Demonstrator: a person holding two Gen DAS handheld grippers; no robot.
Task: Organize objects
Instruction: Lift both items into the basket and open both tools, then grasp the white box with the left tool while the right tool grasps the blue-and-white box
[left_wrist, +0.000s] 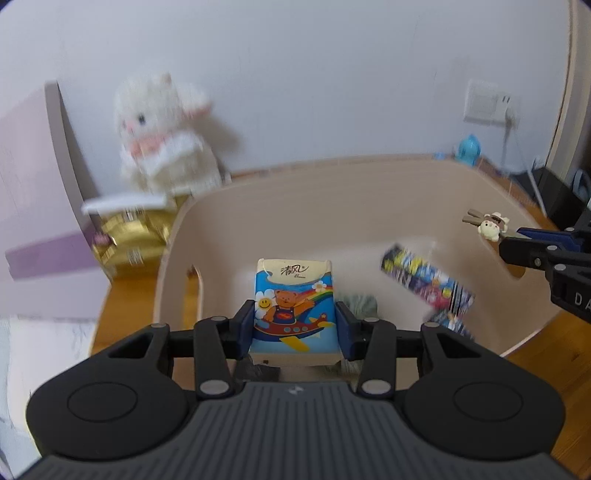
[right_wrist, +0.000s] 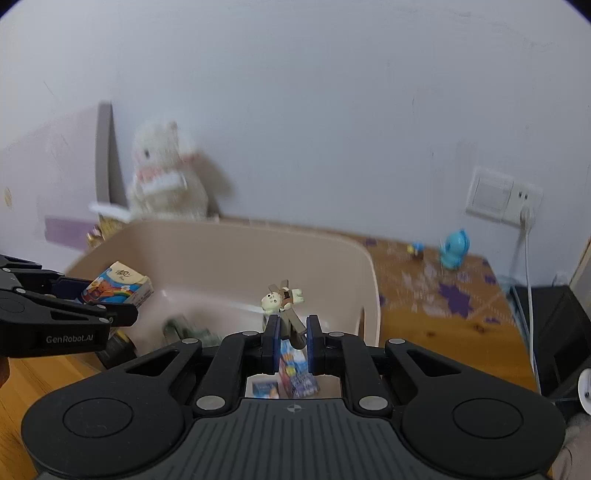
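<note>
My left gripper (left_wrist: 294, 325) is shut on a blue tissue pack with a cartoon bear (left_wrist: 293, 306), held over the beige plastic bin (left_wrist: 332, 177). The pack also shows in the right wrist view (right_wrist: 118, 287). My right gripper (right_wrist: 291, 332) is shut on a small clip with a cream animal figure (right_wrist: 282, 299), held over the same bin (right_wrist: 236, 243). The clip shows at the right in the left wrist view (left_wrist: 487, 223). A colourful printed packet (left_wrist: 424, 277) and some dark items lie inside the bin.
A white plush toy (left_wrist: 162, 133) sits on a gold box (left_wrist: 129, 236) against the wall, left of the bin. A blue figurine (right_wrist: 454, 251) stands on the wooden table (right_wrist: 443, 317) at the right. A wall socket with a cable (right_wrist: 498, 195) lies beyond it.
</note>
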